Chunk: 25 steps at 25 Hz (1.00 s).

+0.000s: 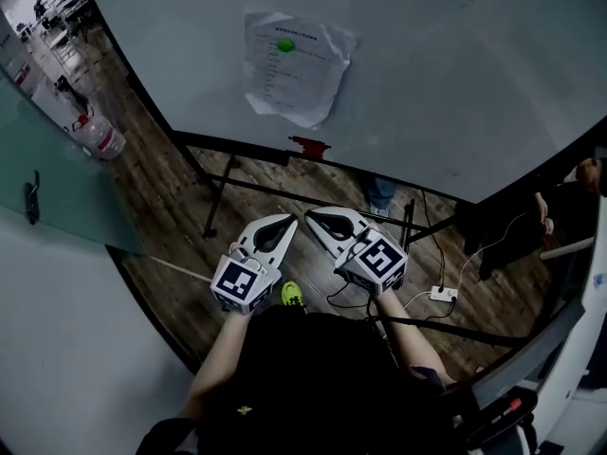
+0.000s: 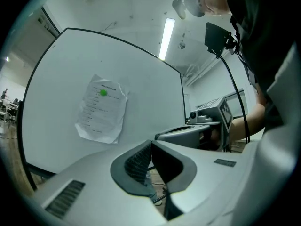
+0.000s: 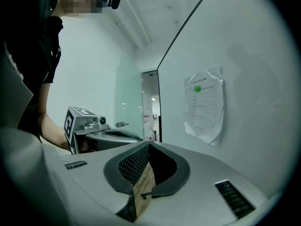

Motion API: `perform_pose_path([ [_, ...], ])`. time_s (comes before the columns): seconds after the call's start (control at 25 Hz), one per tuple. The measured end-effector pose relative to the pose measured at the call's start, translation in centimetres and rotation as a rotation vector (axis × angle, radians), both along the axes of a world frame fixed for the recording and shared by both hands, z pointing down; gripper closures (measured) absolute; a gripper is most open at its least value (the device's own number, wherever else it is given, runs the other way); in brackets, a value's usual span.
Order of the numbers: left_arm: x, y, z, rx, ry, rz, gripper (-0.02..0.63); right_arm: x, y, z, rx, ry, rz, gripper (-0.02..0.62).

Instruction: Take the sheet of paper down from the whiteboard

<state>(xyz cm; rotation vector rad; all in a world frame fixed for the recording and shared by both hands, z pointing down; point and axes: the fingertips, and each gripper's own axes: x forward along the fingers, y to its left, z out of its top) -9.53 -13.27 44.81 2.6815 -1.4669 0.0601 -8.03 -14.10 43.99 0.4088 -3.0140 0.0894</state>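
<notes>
A crumpled printed sheet of paper [image 1: 296, 66] hangs on the whiteboard [image 1: 455, 74], pinned by a round green magnet [image 1: 285, 45]. The same sheet of paper [image 2: 101, 109] shows left of centre in the left gripper view, and the paper [image 3: 204, 105] sits to the right in the right gripper view. My left gripper [image 1: 287, 221] and right gripper [image 1: 310, 216] are held side by side below the board, tips nearly meeting, well short of the sheet. Both are shut with nothing between the jaws.
A red eraser [image 1: 310, 146] rests on the board's tray under the paper. The whiteboard's black stand legs [image 1: 216, 197] spread over the wooden floor. A white power strip [image 1: 443, 294] with cables lies at the right. A glass partition [image 1: 57, 173] stands at the left, a water jug [image 1: 100, 136] behind it.
</notes>
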Motion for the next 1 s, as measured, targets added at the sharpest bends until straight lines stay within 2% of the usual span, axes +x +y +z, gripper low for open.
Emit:
perform_pose_path([
  [0.52, -3.1, -4.2, -1.2, 0.052, -0.011, 0.045, 0.578, -2.9, -4.1, -0.7, 0.065, 0.036, 0.063, 0.592],
  [0.76, -3.7, -6.2, -2.5, 0.093, -0.052, 0.061, 0.579, -3.1, -6.2, -2.1, 0.116, 0.031, 0.081, 0.592],
  [0.92, -3.6, -7.0, -3.2, 0.108, -0.045, 0.057, 0.578, -3.2, -6.9, -2.8, 0.127, 0.016, 0.079, 0.592],
  [1.0, -3.9, -7.4, -3.6, 0.121, -0.076, 0.054, 0.578, -3.6, -7.2, -3.2, 0.136, 0.011, 0.071, 0.592],
])
